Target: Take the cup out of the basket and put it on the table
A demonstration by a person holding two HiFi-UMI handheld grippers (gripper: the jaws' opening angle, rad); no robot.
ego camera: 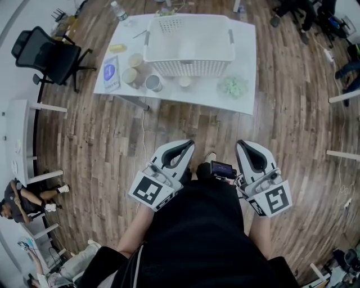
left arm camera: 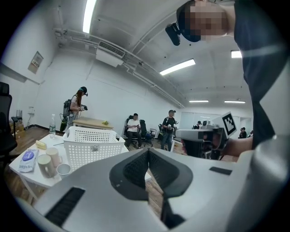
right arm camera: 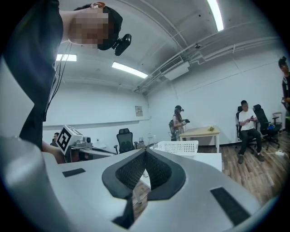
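Note:
A white mesh basket [ego camera: 188, 48] stands on the white table [ego camera: 247, 67] at the far side of the head view; I cannot make out a cup inside it. Several cups [ego camera: 130, 76] stand on the table left of the basket. My left gripper [ego camera: 188, 145] and right gripper [ego camera: 241, 144] hang close to the person's body, over the wooden floor and well short of the table. Both are shut with nothing between the jaws. In the left gripper view the basket [left arm camera: 93, 145] and cups [left arm camera: 45, 165] lie beyond the closed tips [left arm camera: 148, 152]. The right gripper view shows the basket [right arm camera: 176, 147] past its closed tips [right arm camera: 145, 152].
On the table lie a blue-labelled packet [ego camera: 109, 73], a yellow item [ego camera: 117, 48], a bottle [ego camera: 118, 11] and a green bundle [ego camera: 233, 87]. A black office chair [ego camera: 48, 56] stands to the left. Several people [left arm camera: 133, 129] sit or stand behind the table.

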